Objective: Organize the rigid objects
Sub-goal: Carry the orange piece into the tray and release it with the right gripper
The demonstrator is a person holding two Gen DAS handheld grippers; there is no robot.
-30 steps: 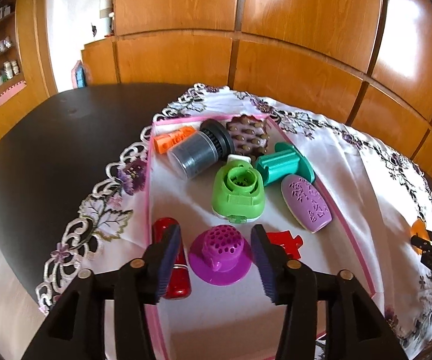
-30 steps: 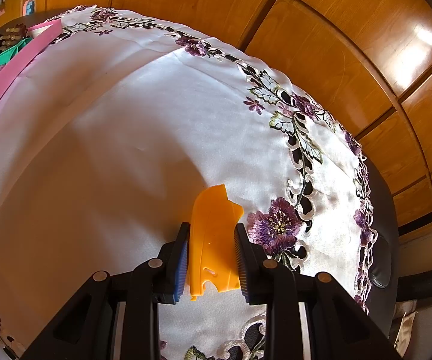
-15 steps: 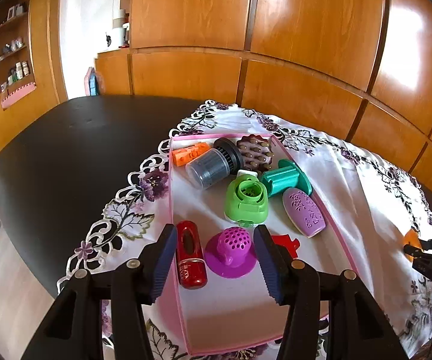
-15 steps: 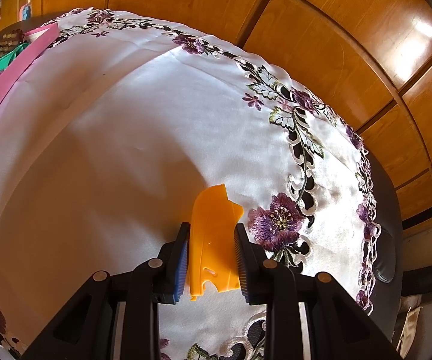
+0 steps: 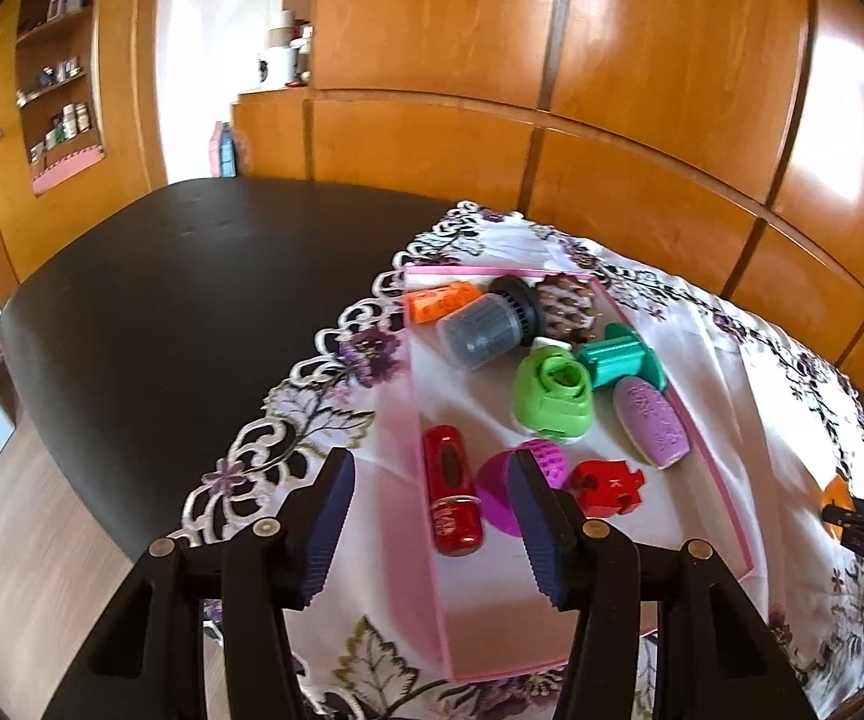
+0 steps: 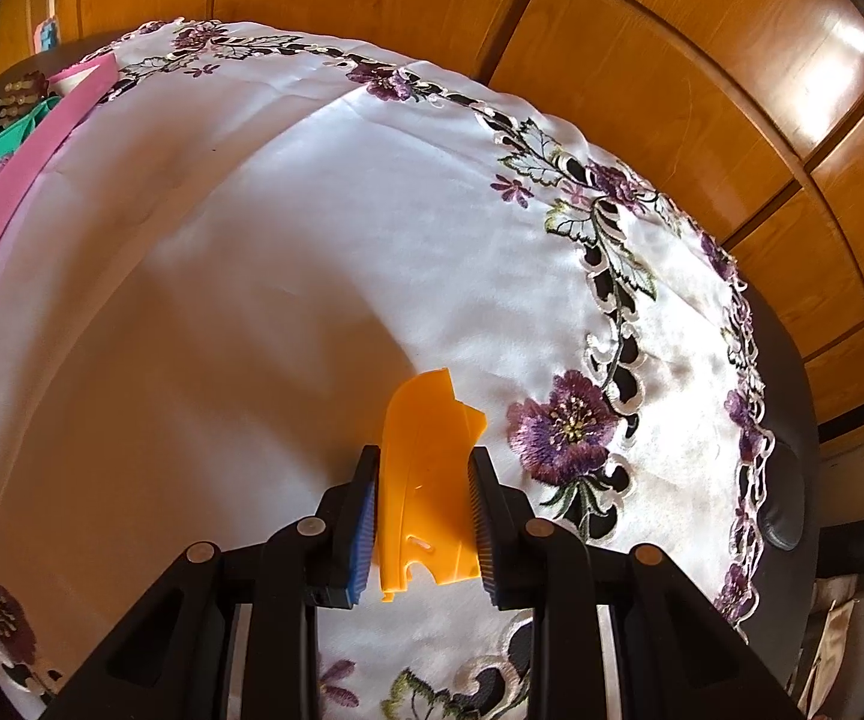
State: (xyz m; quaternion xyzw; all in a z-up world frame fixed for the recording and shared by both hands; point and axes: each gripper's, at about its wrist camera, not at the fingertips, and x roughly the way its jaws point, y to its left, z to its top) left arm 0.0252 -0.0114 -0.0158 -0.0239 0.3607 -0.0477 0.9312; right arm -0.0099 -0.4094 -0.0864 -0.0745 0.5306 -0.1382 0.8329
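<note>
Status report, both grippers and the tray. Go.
Right gripper shut on orange piece, over the tablecloth. Left gripper open, empty, above pink tray holding the sorted items. Nothing in the way.

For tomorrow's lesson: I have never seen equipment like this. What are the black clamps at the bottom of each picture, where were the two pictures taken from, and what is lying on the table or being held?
There is no robot here. A person holds one hand-held gripper in each hand, and a camera on each looks forward along its two fingers.

Left view: the left hand-held gripper is open and holds nothing. Beyond it a pink tray sits on a flowered tablecloth, holding small plastic items, among them a red tube, a green piece and a grey cylinder.

Right view: the right hand-held gripper is shut on an orange plastic piece, over the same cloth.
</note>
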